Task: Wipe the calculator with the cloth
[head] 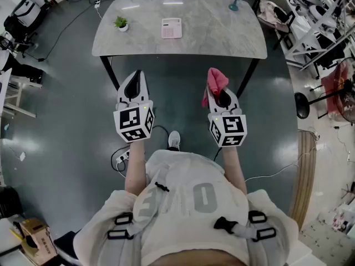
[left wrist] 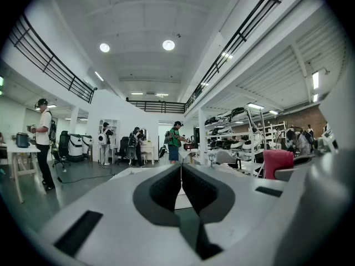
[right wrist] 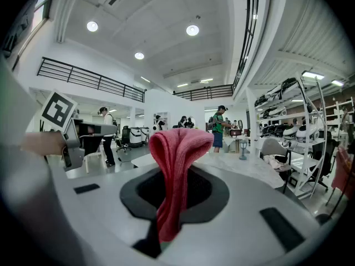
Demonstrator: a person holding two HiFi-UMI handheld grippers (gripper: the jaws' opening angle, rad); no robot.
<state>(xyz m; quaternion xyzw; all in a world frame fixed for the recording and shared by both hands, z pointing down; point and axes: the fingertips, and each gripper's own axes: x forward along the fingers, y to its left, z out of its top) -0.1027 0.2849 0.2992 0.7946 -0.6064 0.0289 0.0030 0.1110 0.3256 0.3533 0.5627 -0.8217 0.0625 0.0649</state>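
A pink calculator (head: 171, 27) lies flat near the middle of the grey marble table (head: 211, 37), well ahead of both grippers. My right gripper (head: 220, 91) is shut on a pink-red cloth (head: 216, 82), which bunches above the jaws and hangs down between them (right wrist: 176, 170). My left gripper (head: 136, 80) is shut with nothing in it; its jaws meet along a thin line (left wrist: 181, 176). Both grippers are held in the air short of the table's near edge, over the floor. In the gripper views the calculator cannot be made out.
On the table stand a small potted plant (head: 121, 22) at the left and a blue-green glass (head: 236, 0) at the far right. Black table legs (head: 111, 71) angle down below the near edge. Chairs and racks (head: 310, 32) crowd the right side; a cable and power strip (head: 123, 157) lie on the floor.
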